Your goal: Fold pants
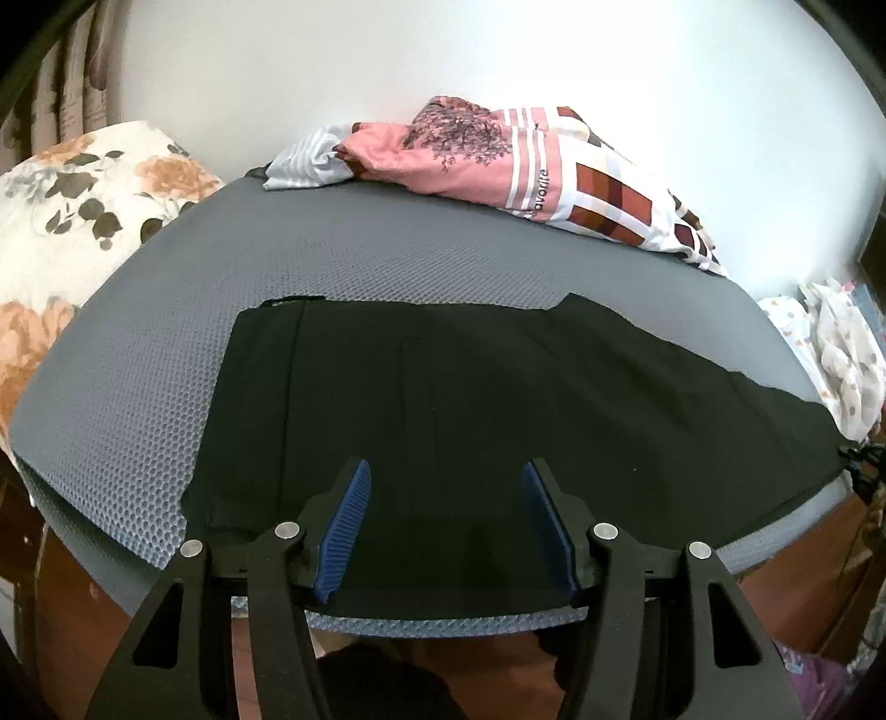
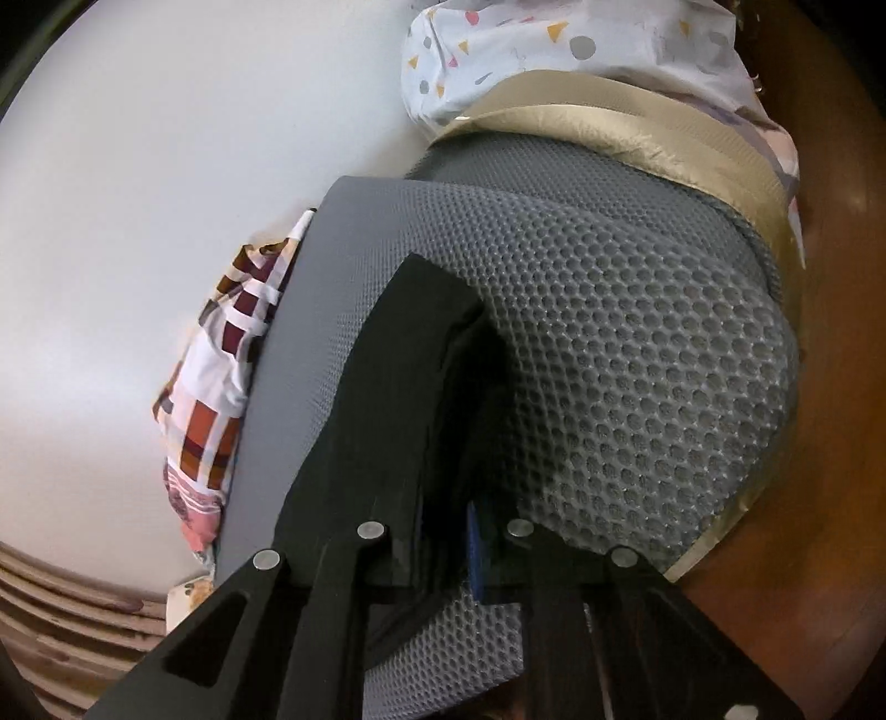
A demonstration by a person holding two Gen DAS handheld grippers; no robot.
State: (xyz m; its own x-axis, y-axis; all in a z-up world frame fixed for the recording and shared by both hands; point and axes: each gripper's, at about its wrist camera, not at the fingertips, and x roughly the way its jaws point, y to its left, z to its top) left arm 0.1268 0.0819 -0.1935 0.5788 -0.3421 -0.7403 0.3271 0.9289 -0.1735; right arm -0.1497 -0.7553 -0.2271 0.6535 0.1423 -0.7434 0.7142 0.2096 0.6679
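Observation:
Black pants (image 1: 470,399) lie flat across a grey honeycomb-textured mat (image 1: 166,387), waist end at the left, leg tapering to the right edge. My left gripper (image 1: 446,493) hovers open over the near edge of the pants, its blue pads (image 1: 346,531) spread wide with nothing between them. In the right wrist view the pants' leg end (image 2: 398,387) is lifted off the mat (image 2: 637,360) in a fold. My right gripper (image 2: 454,531) is shut on that leg end; only a sliver of blue pad shows.
A pile of pink, white and brown patterned cloth (image 1: 526,160) lies at the mat's far edge by the white wall. A floral pillow (image 1: 83,210) sits at the left. Spotted white fabric (image 2: 554,50) and a tan band (image 2: 609,116) lie beyond the mat's right end.

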